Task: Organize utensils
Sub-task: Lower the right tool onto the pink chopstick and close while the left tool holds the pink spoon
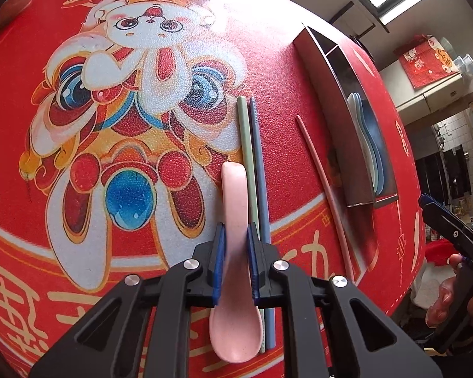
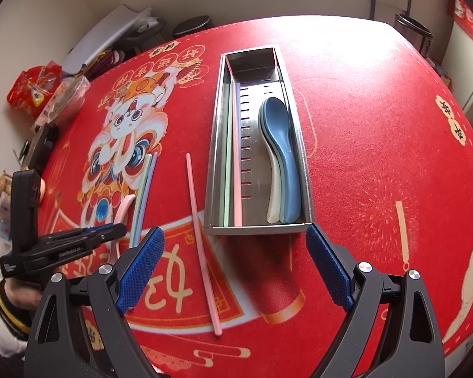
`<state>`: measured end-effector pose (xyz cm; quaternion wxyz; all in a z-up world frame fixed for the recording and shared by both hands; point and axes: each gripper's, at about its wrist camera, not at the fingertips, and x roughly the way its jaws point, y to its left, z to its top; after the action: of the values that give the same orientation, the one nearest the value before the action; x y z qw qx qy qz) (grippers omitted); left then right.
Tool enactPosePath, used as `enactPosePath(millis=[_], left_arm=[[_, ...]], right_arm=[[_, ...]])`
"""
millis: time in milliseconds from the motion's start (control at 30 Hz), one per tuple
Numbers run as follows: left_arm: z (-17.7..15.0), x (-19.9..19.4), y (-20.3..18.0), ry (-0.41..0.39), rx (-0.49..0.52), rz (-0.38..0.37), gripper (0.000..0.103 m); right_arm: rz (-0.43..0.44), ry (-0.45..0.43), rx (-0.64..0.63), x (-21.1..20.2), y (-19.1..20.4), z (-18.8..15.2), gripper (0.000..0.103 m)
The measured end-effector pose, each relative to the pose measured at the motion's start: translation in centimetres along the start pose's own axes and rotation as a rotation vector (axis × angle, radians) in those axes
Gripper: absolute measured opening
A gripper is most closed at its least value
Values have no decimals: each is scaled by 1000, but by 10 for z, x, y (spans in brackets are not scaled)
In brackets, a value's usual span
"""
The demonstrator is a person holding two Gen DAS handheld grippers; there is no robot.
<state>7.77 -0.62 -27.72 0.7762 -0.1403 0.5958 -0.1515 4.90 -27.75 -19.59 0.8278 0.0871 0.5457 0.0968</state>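
Between the blue pads of the left gripper [image 1: 236, 261] sits the pink spoon [image 1: 233, 283], pinched at its neck, bowl toward the camera; it seems to lie on the red cloth [image 1: 142, 252], touching the green stick [image 1: 245, 145] and blue stick [image 1: 258, 157]. Best to lift straight up so neither stick drags along, then carry it to the tray [image 2: 219, 145] and nest it on the spoons [image 2: 280, 157] there. The right gripper [image 2: 235, 264] hangs spread wide and empty before the tray. Whether the spoon has left the cloth is unclear. The pink stick [image 2: 201, 245] lies apart.
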Motion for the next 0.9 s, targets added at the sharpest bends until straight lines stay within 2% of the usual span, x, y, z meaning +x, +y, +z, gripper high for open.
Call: enactPosePath(millis=[167, 367, 533, 567, 600, 700, 900], left_arm=[[-2, -10, 14, -27, -30, 48, 13], [-11, -24, 36, -49, -56, 101, 13], [-22, -33, 48, -61, -66, 117, 13], [-24, -34, 49, -62, -65, 119, 13], [-25, -34, 50, -61, -63, 119, 13], [-29, -35, 51, -61, -57, 119, 13], [-30, -35, 51, -69, -48, 122, 13]], right_arm=[[3, 24, 17, 6, 3, 1, 88], [20, 49, -82, 14, 27, -1, 88], [31, 92, -133, 22, 39, -8, 87], [32, 99, -140, 23, 41, -10, 84], [32, 112, -146, 25, 42, -12, 71], [25, 147, -150, 32, 42, -18, 66], [33, 213, -133, 47, 41, -28, 37]])
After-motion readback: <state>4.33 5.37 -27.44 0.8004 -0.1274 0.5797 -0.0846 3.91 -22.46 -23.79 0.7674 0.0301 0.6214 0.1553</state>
